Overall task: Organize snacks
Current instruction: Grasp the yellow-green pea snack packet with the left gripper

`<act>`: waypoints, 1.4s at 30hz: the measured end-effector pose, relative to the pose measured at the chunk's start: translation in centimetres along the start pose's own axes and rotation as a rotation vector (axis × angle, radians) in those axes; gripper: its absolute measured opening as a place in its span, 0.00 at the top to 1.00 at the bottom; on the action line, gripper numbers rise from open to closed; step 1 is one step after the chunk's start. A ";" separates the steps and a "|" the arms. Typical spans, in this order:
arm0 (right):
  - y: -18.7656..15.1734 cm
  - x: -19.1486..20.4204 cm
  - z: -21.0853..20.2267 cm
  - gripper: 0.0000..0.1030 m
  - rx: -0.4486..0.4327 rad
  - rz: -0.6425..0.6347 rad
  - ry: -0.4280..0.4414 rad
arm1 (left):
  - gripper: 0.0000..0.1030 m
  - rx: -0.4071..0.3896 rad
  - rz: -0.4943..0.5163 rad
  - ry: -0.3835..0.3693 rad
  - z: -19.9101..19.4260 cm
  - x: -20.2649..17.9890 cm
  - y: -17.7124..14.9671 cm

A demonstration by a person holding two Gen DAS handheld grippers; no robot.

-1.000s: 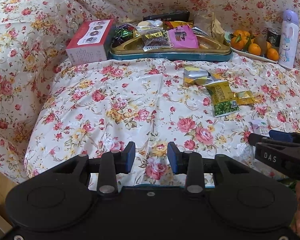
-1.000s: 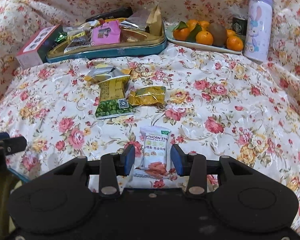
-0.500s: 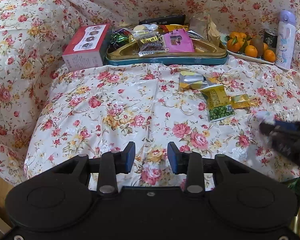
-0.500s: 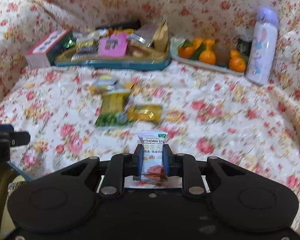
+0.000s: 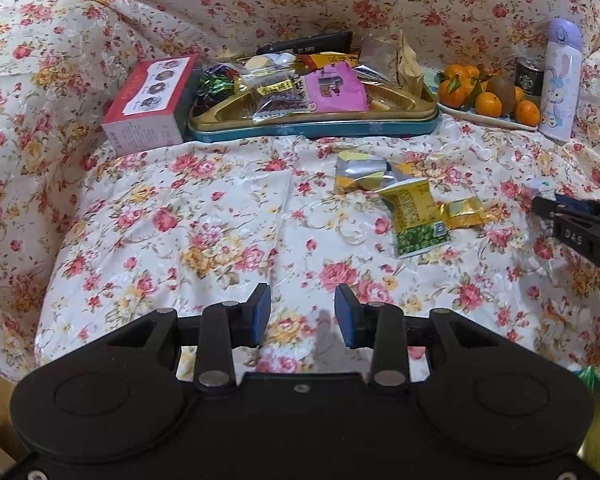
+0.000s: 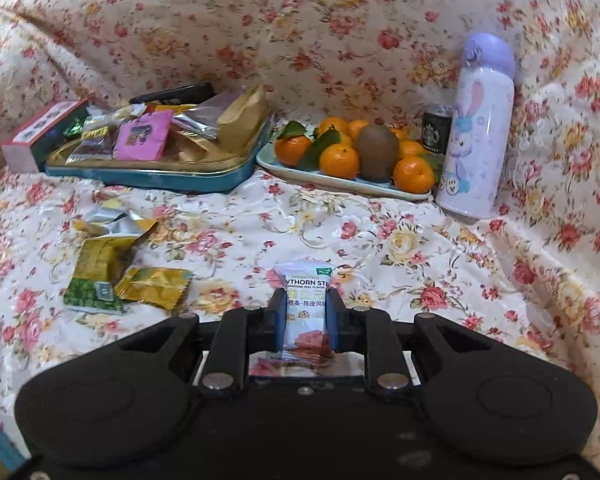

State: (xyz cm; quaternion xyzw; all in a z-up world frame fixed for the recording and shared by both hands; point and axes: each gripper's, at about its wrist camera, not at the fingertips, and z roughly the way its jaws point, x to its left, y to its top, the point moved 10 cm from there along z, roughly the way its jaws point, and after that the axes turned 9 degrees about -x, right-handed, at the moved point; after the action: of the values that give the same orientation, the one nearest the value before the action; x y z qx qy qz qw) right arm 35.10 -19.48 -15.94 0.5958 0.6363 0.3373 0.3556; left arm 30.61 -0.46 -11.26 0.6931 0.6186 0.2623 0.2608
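While right tongs [image 6: 305,316] clamp white packet [image 6: 306,304] | lower half hidden

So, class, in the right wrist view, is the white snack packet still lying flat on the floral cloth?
No, the white snack packet stands pinched between the right gripper pads, lifted off the floral cloth.

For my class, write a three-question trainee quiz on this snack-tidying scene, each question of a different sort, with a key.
1. True or false: the right gripper is shut on the white hawthorn snack packet.
2. Multiple choice: what stands right of the fruit plate? A) pink box B) lilac rabbit bottle C) blue tin tray
3. Fill in: the left gripper is open and holds ____.

Key: 1 true; 2 B; 3 nothing.
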 end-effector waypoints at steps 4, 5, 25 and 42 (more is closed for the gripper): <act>-0.5 -0.6 0.8 0.79 -0.022 0.039 -0.010 | 0.55 -0.002 -0.016 -0.036 0.7 -0.9 0.8; -0.6 -0.7 0.9 0.79 -0.027 0.043 -0.013 | 0.55 -0.007 -0.021 -0.052 0.9 -1.2 1.1; -1.4 -0.9 1.0 0.77 -0.077 0.035 0.000 | 0.55 -0.012 0.041 -0.138 6.0 -7.8 3.8; -1.5 -0.5 1.2 0.77 -0.069 -0.005 -0.017 | 0.49 0.005 0.037 -0.101 8.9 -8.7 2.8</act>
State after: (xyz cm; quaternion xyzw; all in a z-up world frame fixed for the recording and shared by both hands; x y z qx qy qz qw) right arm 35.33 -20.03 -17.84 0.5842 0.6228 0.3532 0.3822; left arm 37.93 -9.70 -16.15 0.7175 0.5925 0.2301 0.2850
